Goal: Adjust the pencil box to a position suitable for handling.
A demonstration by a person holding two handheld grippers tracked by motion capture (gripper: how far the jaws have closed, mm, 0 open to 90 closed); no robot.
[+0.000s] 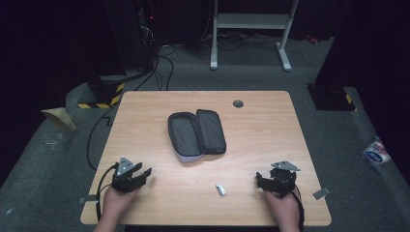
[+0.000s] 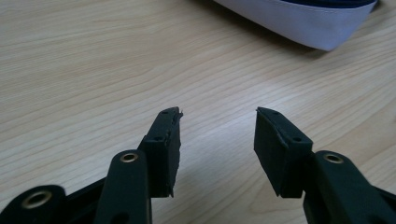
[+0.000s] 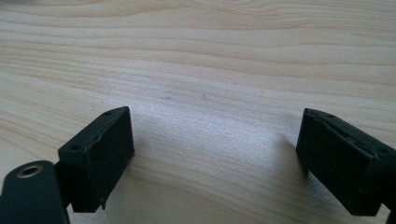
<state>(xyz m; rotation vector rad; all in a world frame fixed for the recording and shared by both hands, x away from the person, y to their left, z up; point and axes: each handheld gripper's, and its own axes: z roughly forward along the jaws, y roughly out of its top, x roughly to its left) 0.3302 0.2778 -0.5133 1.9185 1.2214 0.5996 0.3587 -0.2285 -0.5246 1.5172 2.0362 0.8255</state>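
A dark zip pouch (image 1: 197, 135) lies unzipped and spread flat in the middle of the wooden table (image 1: 261, 125). A small silver object (image 1: 220, 189) rests near the front edge, between the two hands. My left gripper (image 1: 145, 175) sits at the front left, pointing toward the pouch. Its jaws stand open over bare wood (image 2: 218, 114), and the pouch's pale edge (image 2: 303, 21) lies ahead of them. At the front right, my right gripper (image 1: 259, 180) points left toward the silver object. Its jaws are wide open (image 3: 214, 113) with nothing between them.
A grey round grommet (image 1: 238, 103) is set in the table's far side. Beyond the table are a white frame stand (image 1: 251, 21), floor cables (image 1: 164, 63) and a black-and-yellow striped block (image 1: 104, 96). A plastic packet (image 1: 376, 152) lies on the floor at the right.
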